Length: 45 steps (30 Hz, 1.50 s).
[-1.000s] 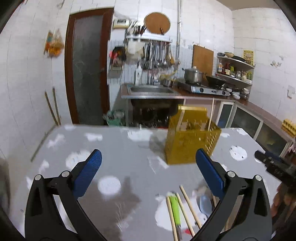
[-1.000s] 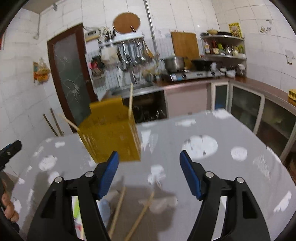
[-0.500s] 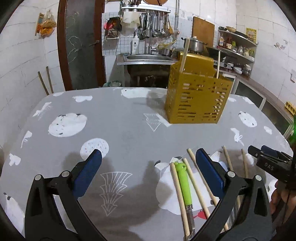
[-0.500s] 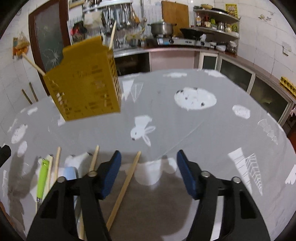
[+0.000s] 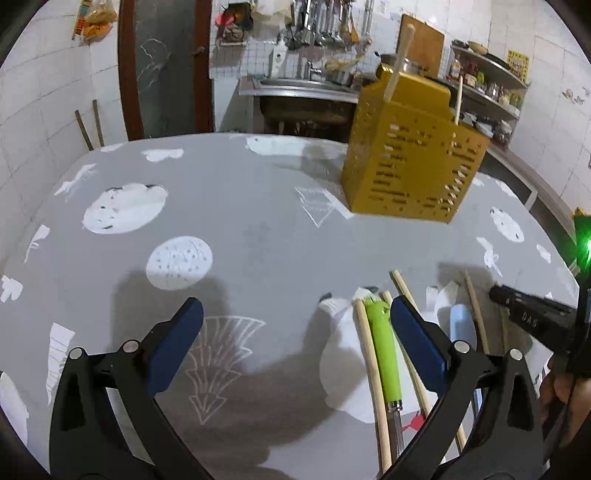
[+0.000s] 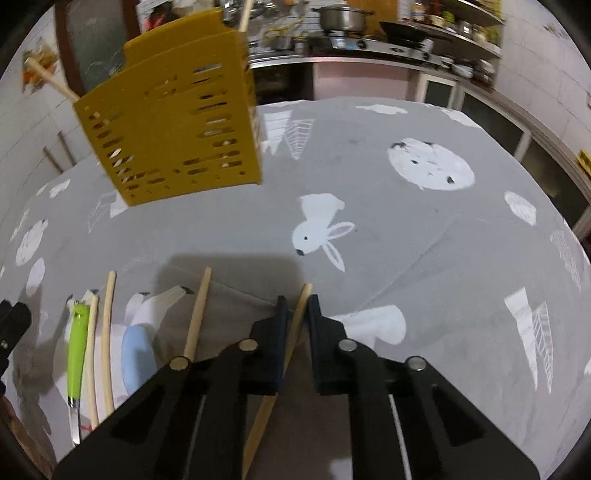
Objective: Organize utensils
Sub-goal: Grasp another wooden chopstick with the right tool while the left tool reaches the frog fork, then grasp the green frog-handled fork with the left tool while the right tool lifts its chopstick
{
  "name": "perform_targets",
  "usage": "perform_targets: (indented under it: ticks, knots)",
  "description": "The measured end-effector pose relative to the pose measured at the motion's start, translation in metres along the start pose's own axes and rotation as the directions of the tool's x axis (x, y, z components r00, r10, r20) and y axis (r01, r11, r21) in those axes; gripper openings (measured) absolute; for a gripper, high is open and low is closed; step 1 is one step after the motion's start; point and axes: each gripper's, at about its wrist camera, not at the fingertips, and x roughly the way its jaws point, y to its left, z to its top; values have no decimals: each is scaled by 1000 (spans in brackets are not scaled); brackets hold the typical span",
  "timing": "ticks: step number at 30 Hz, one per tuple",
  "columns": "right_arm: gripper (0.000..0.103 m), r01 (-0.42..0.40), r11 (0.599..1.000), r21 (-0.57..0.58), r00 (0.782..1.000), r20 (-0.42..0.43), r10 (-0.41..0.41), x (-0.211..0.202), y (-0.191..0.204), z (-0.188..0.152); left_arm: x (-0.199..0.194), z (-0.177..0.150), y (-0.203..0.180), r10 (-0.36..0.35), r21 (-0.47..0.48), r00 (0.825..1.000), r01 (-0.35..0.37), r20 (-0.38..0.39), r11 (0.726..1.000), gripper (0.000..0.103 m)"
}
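Observation:
A yellow slotted utensil holder (image 5: 410,162) stands on the grey table (image 5: 258,229) with two wooden sticks in it; it also shows in the right wrist view (image 6: 173,129). My right gripper (image 6: 297,306) is shut on a wooden chopstick (image 6: 299,314) lying on the table. Beside it lie more chopsticks (image 6: 197,314), a green-handled knife (image 6: 75,354) and a light blue spoon (image 6: 135,358). My left gripper (image 5: 295,325) is open and empty above the table, left of the green-handled knife (image 5: 384,354) and chopsticks (image 5: 369,369).
The right gripper's body shows at the right of the left wrist view (image 5: 535,321). Behind the table are a sink counter (image 5: 295,85), a stove with a pot (image 6: 340,18) and shelves (image 5: 487,85). A brown door (image 5: 166,66) is at the back left.
Both grippers have dropped toward the table. My right gripper has closed from wide open onto a chopstick. My left gripper stays open.

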Motion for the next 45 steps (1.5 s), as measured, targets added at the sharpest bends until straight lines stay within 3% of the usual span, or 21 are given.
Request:
perform_targets:
  ticks: [6, 11, 18, 20, 28, 39, 45]
  knots:
    - [9, -57, 997, -48, 998, -15, 57, -1, -10, 5, 6, -6, -11, -33, 10, 998, 33, -51, 999, 98]
    - [9, -73, 995, -65, 997, -17, 72, -4, -17, 4, 20, -10, -18, -43, 1, 992, 44, -120, 999, 78]
    - [9, -78, 995, -56, 997, -14, 78, -6, -26, 0, 24, -12, -35, -70, 32, 987, 75, -142, 997, 56]
    - [9, -84, 995, -53, 996, -16, 83, -6, -28, 1, 27, -13, -39, -88, 29, 982, 94, -167, 995, 42]
    - [9, -80, 995, -56, 997, -8, 79, -5, -28, 0, 33, -12, -53, -74, 66, 980, 87, -186, 994, 23]
    - [9, -80, 996, -51, 997, -14, 79, -4, -29, 3, 47, -2, -59, -65, 74, 975, 83, -214, 994, 22]
    - [9, -82, 996, -46, 996, -21, 81, -2, -29, 6, 50, 2, -53, -99, 33, 969, 110, -226, 993, 20]
